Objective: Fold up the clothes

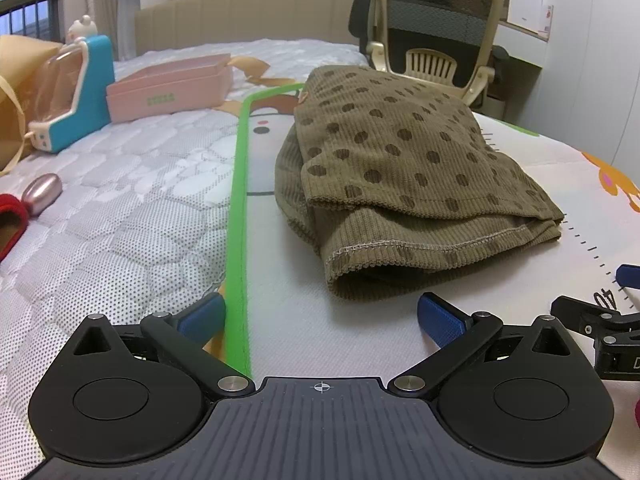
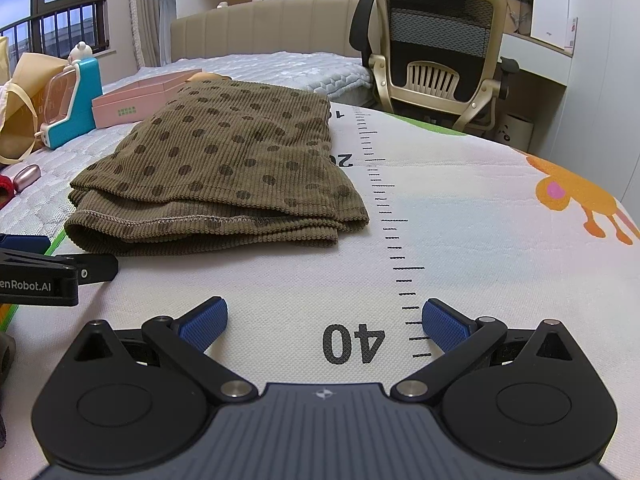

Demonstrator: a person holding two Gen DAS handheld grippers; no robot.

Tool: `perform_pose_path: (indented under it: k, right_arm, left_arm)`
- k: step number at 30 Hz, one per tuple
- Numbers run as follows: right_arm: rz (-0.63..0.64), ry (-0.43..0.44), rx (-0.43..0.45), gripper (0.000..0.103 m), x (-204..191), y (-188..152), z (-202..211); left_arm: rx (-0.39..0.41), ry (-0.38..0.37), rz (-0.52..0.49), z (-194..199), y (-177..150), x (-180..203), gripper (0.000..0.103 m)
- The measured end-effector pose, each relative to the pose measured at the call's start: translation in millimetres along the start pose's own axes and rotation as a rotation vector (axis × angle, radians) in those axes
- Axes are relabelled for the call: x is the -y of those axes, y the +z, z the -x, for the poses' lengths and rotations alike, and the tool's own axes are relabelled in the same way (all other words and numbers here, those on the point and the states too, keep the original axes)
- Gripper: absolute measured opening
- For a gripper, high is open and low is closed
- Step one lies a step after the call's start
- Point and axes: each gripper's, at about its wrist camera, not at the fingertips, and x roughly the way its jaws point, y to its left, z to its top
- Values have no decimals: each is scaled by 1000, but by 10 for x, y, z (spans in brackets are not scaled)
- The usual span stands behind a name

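An olive-brown ribbed garment with dark dots [image 1: 404, 176] lies folded in several layers on a white printed mat [image 1: 352, 336] on the bed; the same garment [image 2: 224, 168] shows left of centre in the right wrist view. My left gripper [image 1: 322, 316] is open, low over the mat, just short of the garment's near hem, with nothing between its blue pads. Beside the mat's printed ruler and the number 40, my right gripper [image 2: 324, 320] is open and empty, nearer than the garment and to its right. Each gripper shows at the edge of the other's view.
A pink box [image 1: 168, 88], a blue and white toy [image 1: 72, 96] and a tan paper bag [image 1: 12, 92] sit on the quilted mattress at left. A pink oval object [image 1: 42, 192] lies nearer. An office chair [image 2: 436, 52] stands beyond the bed's far right edge.
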Motion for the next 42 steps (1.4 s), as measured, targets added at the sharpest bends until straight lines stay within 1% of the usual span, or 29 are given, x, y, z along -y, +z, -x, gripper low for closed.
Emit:
perform_pose_path:
  k: [11, 22, 42]
  right_arm:
    - [-2, -4, 4, 103, -11, -16, 9]
    - [-3, -6, 6, 103, -21, -19, 7]
    - [-3, -6, 7, 103, -19, -23, 11]
  left_arm:
    - [7, 2, 0, -3, -5, -12, 103]
    - [10, 26, 9, -23, 11, 6, 103]
    - [10, 28, 11, -28, 12, -7, 103]
